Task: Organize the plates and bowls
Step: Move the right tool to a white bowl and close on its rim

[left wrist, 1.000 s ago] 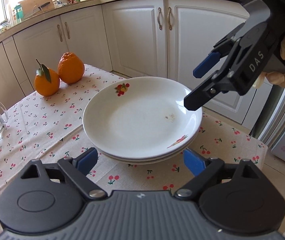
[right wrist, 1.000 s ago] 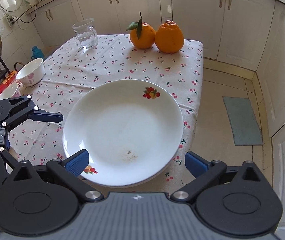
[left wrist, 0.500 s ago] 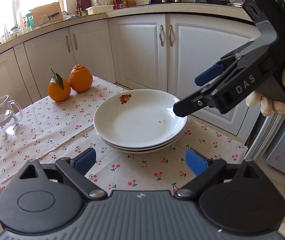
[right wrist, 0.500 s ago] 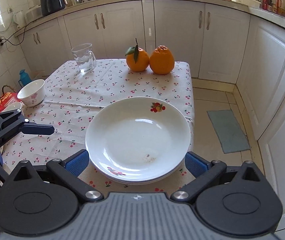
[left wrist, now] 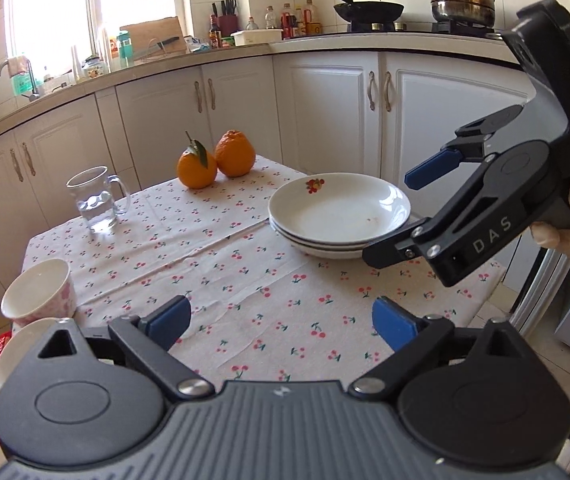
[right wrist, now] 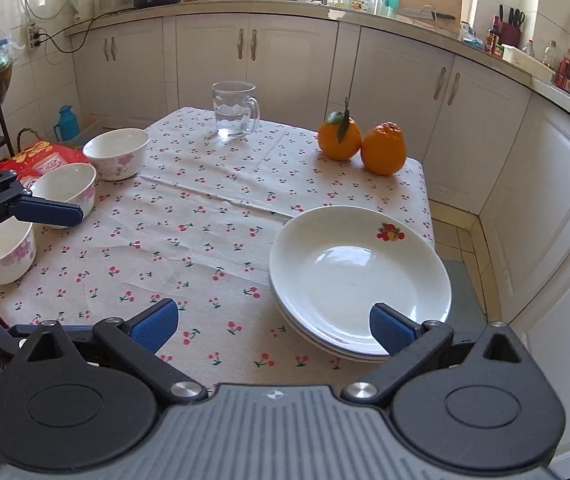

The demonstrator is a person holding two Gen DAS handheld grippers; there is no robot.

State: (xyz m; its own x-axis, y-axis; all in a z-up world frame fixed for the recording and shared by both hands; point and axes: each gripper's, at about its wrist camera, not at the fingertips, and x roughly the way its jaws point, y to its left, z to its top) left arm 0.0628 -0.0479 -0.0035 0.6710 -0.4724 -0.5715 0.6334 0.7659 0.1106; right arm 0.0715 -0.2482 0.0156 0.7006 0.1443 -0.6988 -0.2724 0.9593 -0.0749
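Stack of white ceramic plates (right wrist: 359, 276) sits done; my left gripper (left wrist: 281, 318) and right gripper (right wrist: 273, 322) hover spread, empty. Next: gather three white floral bowls (right wrist: 115, 152).

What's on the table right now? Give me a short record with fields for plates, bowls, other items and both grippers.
plates: plate stack, near table corner
bowls: three bowls, unstacked, along the opposite edge
other items: glass mug with water; two oranges touching
left gripper: open, empty
right gripper: open, empty
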